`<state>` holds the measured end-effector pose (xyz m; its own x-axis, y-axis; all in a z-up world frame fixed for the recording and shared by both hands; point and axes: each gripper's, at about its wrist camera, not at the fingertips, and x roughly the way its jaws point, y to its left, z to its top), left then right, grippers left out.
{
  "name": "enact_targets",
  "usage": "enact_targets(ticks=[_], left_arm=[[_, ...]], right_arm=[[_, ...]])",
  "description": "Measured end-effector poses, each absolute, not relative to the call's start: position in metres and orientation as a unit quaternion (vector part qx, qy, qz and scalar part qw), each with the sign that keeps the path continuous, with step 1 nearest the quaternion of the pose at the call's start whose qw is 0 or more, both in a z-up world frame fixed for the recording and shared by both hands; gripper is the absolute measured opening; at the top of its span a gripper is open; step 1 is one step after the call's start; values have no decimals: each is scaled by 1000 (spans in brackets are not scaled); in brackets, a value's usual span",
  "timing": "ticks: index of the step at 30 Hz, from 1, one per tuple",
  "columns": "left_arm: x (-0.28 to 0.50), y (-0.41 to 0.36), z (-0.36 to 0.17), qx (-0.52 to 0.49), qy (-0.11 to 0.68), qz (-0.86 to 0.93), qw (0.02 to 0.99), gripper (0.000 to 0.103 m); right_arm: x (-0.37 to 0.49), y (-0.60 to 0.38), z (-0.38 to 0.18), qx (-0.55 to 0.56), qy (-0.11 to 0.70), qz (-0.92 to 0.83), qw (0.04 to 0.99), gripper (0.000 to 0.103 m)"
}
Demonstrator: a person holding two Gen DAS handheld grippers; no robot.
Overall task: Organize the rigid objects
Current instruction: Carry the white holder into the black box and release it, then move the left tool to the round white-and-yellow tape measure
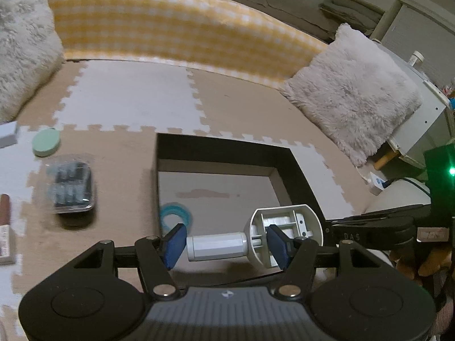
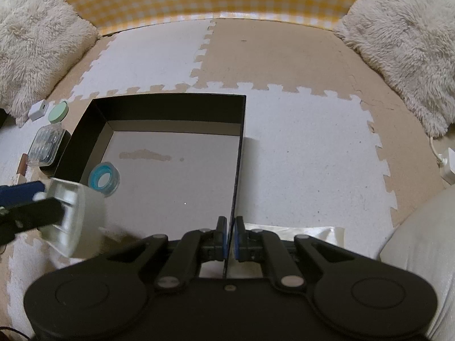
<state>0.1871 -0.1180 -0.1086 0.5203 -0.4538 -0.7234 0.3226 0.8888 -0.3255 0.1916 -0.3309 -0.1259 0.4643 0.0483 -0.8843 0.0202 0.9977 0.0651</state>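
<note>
My left gripper (image 1: 226, 243) is shut on a white plastic part (image 1: 256, 240), a cylinder joined to a ribbed dome, held over the near edge of the black box (image 1: 224, 149). The part also shows at the left of the right wrist view (image 2: 75, 216). My right gripper (image 2: 231, 241) is shut on the box's right wall (image 2: 240, 153). A blue ring-shaped case (image 2: 103, 180) lies inside the box at its near left; in the left wrist view it (image 1: 176, 213) shows just past my left fingertip.
Left of the box on the foam mat lie a clear pack of dark items (image 1: 71, 187), a green round disc (image 1: 46, 142), a white charger block (image 2: 38, 109) and a brown box (image 1: 5, 227). Fluffy cushions (image 1: 352, 91) and a yellow checked bolster (image 1: 170, 25) border the mat.
</note>
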Motion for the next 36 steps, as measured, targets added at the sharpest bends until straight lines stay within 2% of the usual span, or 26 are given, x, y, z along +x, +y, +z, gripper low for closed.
enact_targets(ticks=[7,10,15,20,25,36], left_arm=[[187,-124,-114,-70,433,-214,873,64],[188,-123,-113,-64,437,-212,871,78],[185,-122,-111,-56,446,-215,867,85],[177,-124,-107,-40,447,-218,866,99],[170,-126,-105,-21,450,-221,865,103],[164,-130,-106,-6,460,-222,859,103]], right_arm=[[191,-331,-127,34,518,9,855,5],[191,-331,-127,34,518,9,855,5],[190,-330,-128,36,519,11,854,6],[190,-331,-128,36,519,11,854,6],[190,-331,-127,36,519,11,854,6],[191,-331,-127,35,519,11,854,6]])
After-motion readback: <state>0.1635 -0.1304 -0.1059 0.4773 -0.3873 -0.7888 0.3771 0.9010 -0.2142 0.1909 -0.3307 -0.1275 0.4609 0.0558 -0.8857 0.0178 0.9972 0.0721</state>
